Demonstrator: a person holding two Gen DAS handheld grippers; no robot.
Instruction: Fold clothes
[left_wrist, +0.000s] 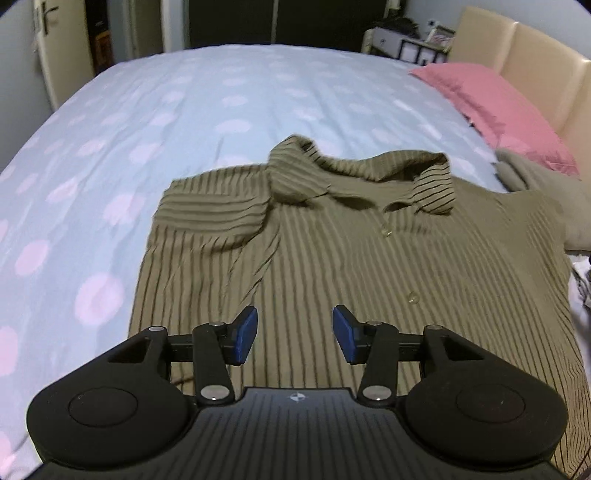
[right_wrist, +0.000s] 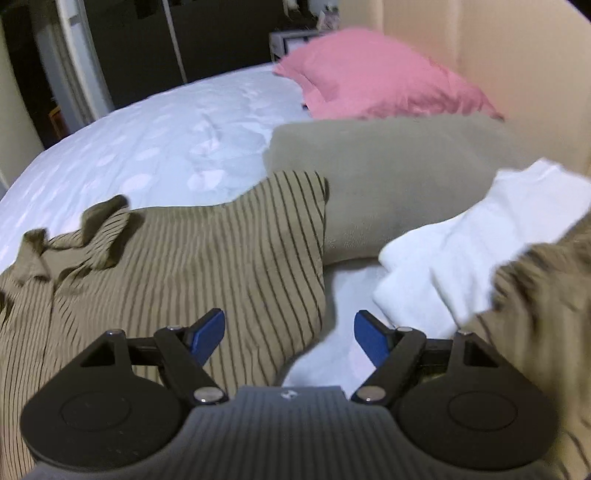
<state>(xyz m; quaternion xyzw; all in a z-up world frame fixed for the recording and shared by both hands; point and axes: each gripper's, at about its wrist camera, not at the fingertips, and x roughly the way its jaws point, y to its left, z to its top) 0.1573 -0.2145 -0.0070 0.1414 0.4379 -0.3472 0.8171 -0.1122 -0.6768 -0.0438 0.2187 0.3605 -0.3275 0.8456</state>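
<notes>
An olive striped shirt (left_wrist: 369, 266) lies face up on the bed (left_wrist: 184, 122), buttons showing, near the edge closest to the cameras and toward the headboard (left_wrist: 524, 62) end. Its collar (left_wrist: 354, 177) is rumpled and stands up. One short sleeve (left_wrist: 210, 218) is folded in over the chest; the other sleeve (right_wrist: 280, 236) lies spread out flat, its end resting against a plain olive pillow (right_wrist: 388, 158). The left tool (left_wrist: 294, 334) hangs over the lower front of the shirt with its blue pads (left_wrist: 246, 336) apart and no cloth between them. The right tool (right_wrist: 289, 338) hangs over the spread sleeve's lower edge and the bare sheet beside it, its pads (right_wrist: 207, 334) wide apart and clear of the fabric. A pink pillow (right_wrist: 376, 77) lies at the headboard beyond the olive one. Just beside the spread sleeve, toward the headboard, sits a white folded cloth (right_wrist: 480, 236), and a blurred olive ribbed garment (right_wrist: 546, 295) overlaps its near side. The sheet is pale blue with pink dots.
</notes>
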